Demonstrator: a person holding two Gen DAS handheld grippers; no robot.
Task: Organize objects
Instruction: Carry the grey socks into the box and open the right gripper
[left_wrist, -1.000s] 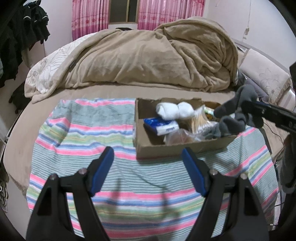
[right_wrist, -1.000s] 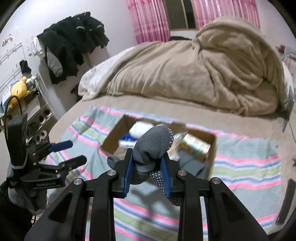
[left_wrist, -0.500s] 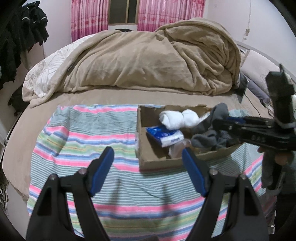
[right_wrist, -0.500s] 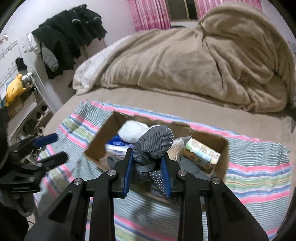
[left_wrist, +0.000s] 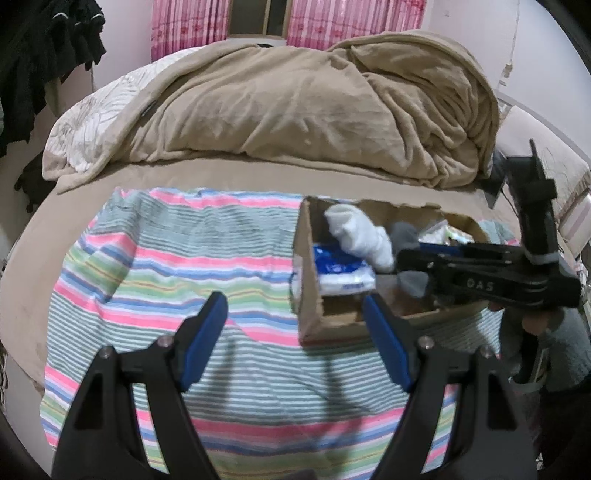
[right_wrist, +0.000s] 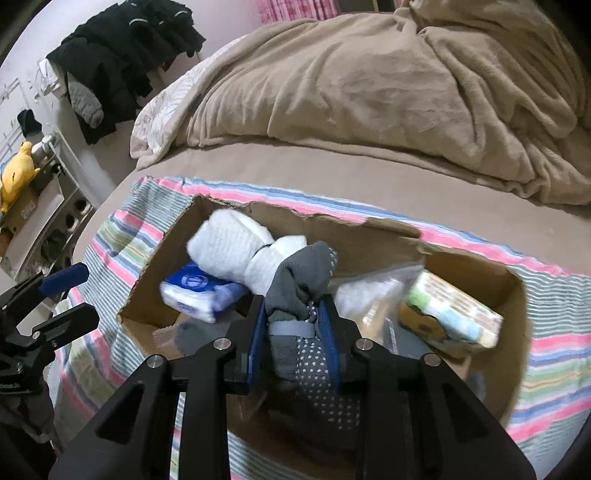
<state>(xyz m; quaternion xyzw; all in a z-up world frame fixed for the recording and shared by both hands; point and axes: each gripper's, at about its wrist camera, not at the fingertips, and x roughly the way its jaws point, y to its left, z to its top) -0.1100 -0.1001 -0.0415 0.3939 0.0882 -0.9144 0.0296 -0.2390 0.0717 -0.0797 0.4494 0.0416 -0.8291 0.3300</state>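
An open cardboard box (left_wrist: 309, 258) (right_wrist: 159, 266) lies on a striped cloth (left_wrist: 184, 258). Inside it are a white rolled cloth (left_wrist: 360, 232) (right_wrist: 236, 247), a blue-and-white tissue pack (left_wrist: 340, 273) (right_wrist: 195, 291), a clear plastic bag (right_wrist: 373, 291) and a colourful carton (right_wrist: 450, 314). My right gripper (right_wrist: 291, 321) (left_wrist: 406, 264) is shut on a grey sock with white dots (right_wrist: 301, 277) and hangs low over the middle of the box. In front of the box's left corner, my left gripper (left_wrist: 293, 301) (right_wrist: 83, 291) stands open above the cloth, holding nothing.
A crumpled beige blanket (left_wrist: 314, 110) fills the bed behind the box. Black clothes (right_wrist: 122, 55) hang on the left wall above a shelf with a yellow plush toy (right_wrist: 18, 166). A person's hand (left_wrist: 535, 321) holds the right gripper's handle.
The right gripper has come down and forward with the grey sock, from above the box into it. The left gripper has drifted a little lower, still open.
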